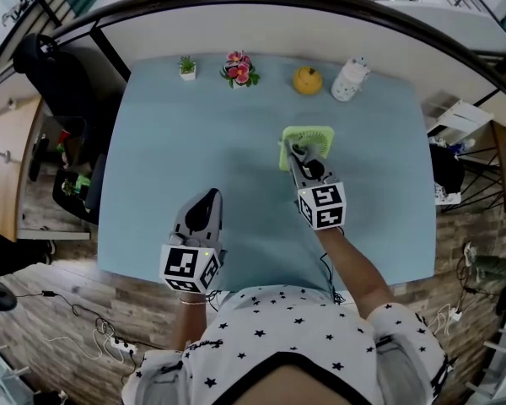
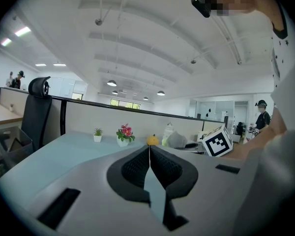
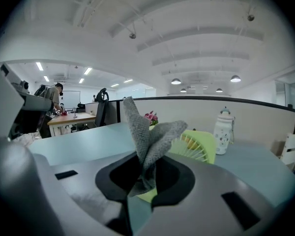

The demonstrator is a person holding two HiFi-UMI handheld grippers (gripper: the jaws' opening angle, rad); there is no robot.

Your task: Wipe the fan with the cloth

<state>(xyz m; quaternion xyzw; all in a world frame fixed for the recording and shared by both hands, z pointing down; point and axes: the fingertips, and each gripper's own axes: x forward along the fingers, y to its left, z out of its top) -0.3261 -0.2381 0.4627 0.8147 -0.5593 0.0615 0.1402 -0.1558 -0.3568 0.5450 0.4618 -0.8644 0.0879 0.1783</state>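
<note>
A small light-green fan (image 1: 307, 139) stands on the pale blue table (image 1: 177, 159), right of centre. My right gripper (image 1: 298, 156) is just in front of it, shut on a grey knitted cloth (image 3: 147, 136) that sticks up from the jaws. In the right gripper view the fan (image 3: 200, 148) shows right behind the cloth. My left gripper (image 1: 209, 197) hangs over the table's near left part, shut and empty, its pads (image 2: 137, 168) pressed together.
Along the table's far edge stand a small potted plant (image 1: 187, 67), a pink flower pot (image 1: 239, 69), a yellow fruit-shaped object (image 1: 307, 80) and a white bottle (image 1: 349, 78). A partition wall runs behind them. A black office chair (image 1: 55, 74) stands at the left.
</note>
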